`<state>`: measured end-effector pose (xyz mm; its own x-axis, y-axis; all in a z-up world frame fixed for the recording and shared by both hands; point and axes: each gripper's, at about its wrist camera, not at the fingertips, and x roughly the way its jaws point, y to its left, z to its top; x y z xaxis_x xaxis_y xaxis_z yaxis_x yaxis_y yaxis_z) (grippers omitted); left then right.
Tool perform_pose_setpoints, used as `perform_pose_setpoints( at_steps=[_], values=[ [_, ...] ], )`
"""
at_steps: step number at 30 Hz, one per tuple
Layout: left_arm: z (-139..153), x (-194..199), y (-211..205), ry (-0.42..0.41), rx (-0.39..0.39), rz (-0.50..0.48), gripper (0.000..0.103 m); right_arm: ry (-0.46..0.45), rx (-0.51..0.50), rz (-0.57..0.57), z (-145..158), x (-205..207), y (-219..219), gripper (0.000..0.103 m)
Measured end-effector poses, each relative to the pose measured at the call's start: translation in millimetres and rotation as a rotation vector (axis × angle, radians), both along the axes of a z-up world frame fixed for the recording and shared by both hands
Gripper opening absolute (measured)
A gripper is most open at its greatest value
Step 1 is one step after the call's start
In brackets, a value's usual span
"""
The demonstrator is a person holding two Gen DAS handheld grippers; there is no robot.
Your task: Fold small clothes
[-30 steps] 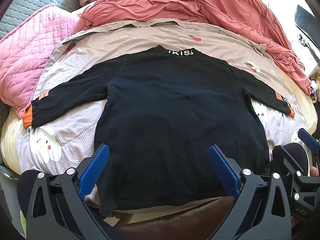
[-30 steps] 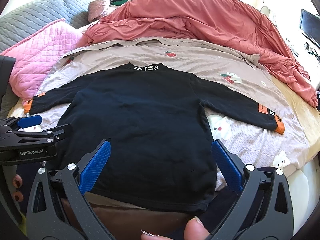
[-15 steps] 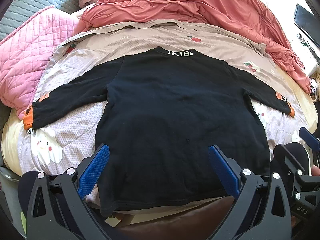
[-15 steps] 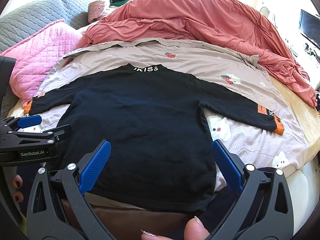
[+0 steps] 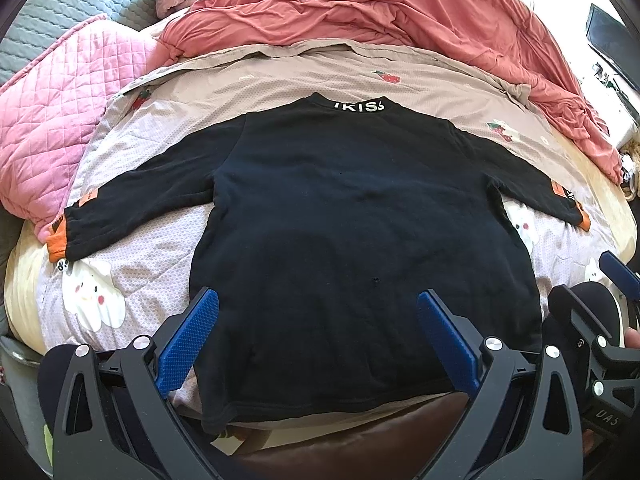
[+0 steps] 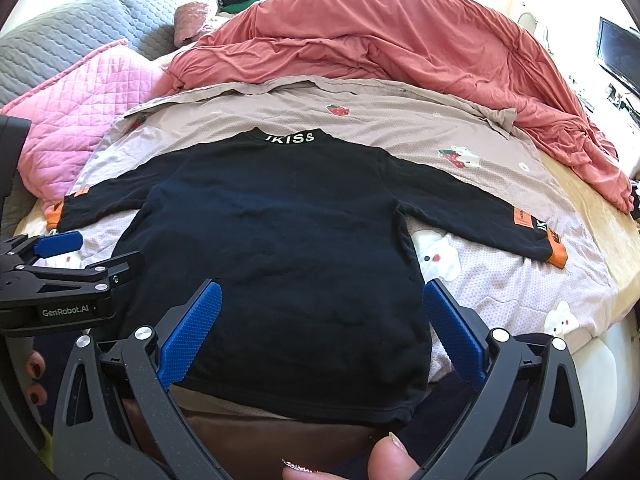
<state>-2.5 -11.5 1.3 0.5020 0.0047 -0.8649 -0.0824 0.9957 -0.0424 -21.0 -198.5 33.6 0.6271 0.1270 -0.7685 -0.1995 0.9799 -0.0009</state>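
Observation:
A small black long-sleeved shirt (image 5: pixel 352 216) with white collar lettering and orange cuffs lies flat on the bed, back up, both sleeves spread out; it also shows in the right wrist view (image 6: pixel 280 248). My left gripper (image 5: pixel 318 312) is open and empty, hovering above the shirt's hem. My right gripper (image 6: pixel 320 304) is open and empty, above the hem's right part. The left gripper shows at the left edge of the right wrist view (image 6: pixel 68 260), the right gripper at the right edge of the left wrist view (image 5: pixel 592 292).
The shirt lies on a beige cartoon-print sheet (image 5: pixel 280 80). A salmon duvet (image 5: pixel 380 12) is bunched at the back and right. A pink quilted blanket (image 5: pixel 52 120) lies at left. A dark screen (image 6: pixel 618 56) stands at far right. A brown bed edge (image 5: pixel 360 432) runs below.
Both grippers stay open and nearly still; the views have shifted only very slightly. The shirt has not moved.

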Motion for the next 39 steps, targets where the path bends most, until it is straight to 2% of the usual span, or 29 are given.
perform_pose_setpoints(
  at_steps=[12, 16, 32, 39],
  values=[
    [-3, 7, -3, 0.004, 0.011, -0.01, 0.099, 0.01, 0.029, -0.015, 0, 10, -6, 0.095],
    [-5, 22, -4, 0.012, 0.016, -0.009, 0.099, 0.008, 0.052, -0.028, 1, 23, -8, 0.095],
    [3, 83, -18, -0.019, 0.031, 0.005, 0.099, 0.003, 0.083, -0.076, 1, 96, -31, 0.095],
    [1, 111, -21, -0.021, 0.04, 0.015, 0.099, -0.01, 0.056, -0.115, -2, 134, -41, 0.095]
  ],
)
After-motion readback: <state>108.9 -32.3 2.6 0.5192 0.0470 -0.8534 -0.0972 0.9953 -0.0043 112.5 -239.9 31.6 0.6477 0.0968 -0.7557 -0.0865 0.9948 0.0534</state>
